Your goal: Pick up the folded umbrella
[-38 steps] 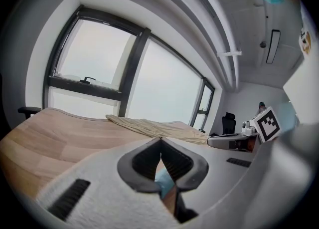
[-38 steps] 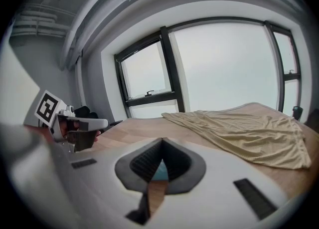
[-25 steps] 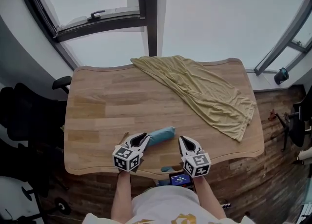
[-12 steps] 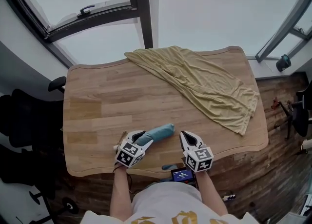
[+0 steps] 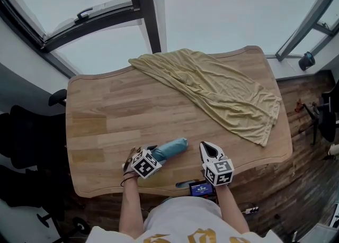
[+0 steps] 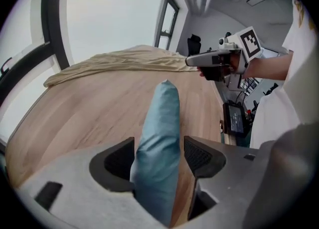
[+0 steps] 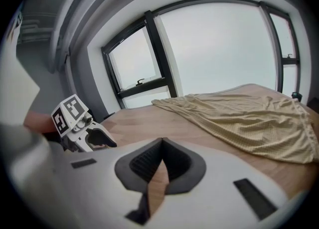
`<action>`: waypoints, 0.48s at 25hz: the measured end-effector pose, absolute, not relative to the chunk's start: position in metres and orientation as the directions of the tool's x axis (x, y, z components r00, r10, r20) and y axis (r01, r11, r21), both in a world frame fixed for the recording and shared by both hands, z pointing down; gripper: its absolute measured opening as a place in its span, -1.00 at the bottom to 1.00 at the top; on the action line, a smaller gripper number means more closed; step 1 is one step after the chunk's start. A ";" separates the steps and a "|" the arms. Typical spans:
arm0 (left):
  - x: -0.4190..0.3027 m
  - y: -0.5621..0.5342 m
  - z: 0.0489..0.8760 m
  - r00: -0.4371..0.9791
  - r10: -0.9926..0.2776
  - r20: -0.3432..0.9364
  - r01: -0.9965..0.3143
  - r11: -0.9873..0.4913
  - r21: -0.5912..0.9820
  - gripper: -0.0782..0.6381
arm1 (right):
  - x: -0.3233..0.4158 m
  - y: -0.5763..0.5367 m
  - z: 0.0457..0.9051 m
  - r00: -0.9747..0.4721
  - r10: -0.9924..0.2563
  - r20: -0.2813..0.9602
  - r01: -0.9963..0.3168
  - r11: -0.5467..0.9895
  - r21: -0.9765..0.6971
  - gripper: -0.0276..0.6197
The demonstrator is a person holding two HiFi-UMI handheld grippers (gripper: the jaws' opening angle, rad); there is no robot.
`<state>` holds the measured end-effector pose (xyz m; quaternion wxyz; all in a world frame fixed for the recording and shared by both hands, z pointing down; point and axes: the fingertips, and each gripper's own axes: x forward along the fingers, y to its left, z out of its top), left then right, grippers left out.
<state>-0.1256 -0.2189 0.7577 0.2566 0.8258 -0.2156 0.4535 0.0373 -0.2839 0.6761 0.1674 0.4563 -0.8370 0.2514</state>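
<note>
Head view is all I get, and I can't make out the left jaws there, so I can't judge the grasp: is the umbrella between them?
Observer: Yes; the left gripper view shows the umbrella lying between the left gripper's opening jaws, with a gap beside one pad.
Operator: And the right gripper?
Observer: Its own view shows the right gripper shut on nothing, above the table.

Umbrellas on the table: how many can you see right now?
1. The folded umbrella lies near the front edge of the table, between the opening jaws of the left claw. The cloth at the far right could hide more.
</note>
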 end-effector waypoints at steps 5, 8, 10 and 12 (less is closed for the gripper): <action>-0.117 -0.221 0.769 0.476 -0.063 0.877 -0.546 -0.803 0.238 0.08 | 0.053 -0.296 0.677 -0.502 -0.698 0.510 -0.864 0.426 -0.267 -0.89; -0.118 -0.220 0.781 0.417 -0.030 0.908 -0.513 -0.833 0.208 0.12 | 0.060 -0.299 0.676 -0.488 -0.708 0.511 -0.872 0.417 -0.256 -0.89; -0.115 -0.215 0.786 0.402 0.005 0.916 -0.498 -0.838 0.223 0.12 | 0.064 -0.298 0.678 -0.480 -0.707 0.520 -0.876 0.415 -0.245 -0.89; -0.111 -0.210 0.790 0.391 0.036 0.920 -0.479 -0.846 0.236 0.12 | 0.068 -0.295 0.680 -0.473 -0.705 0.528 -0.880 0.407 -0.245 -0.89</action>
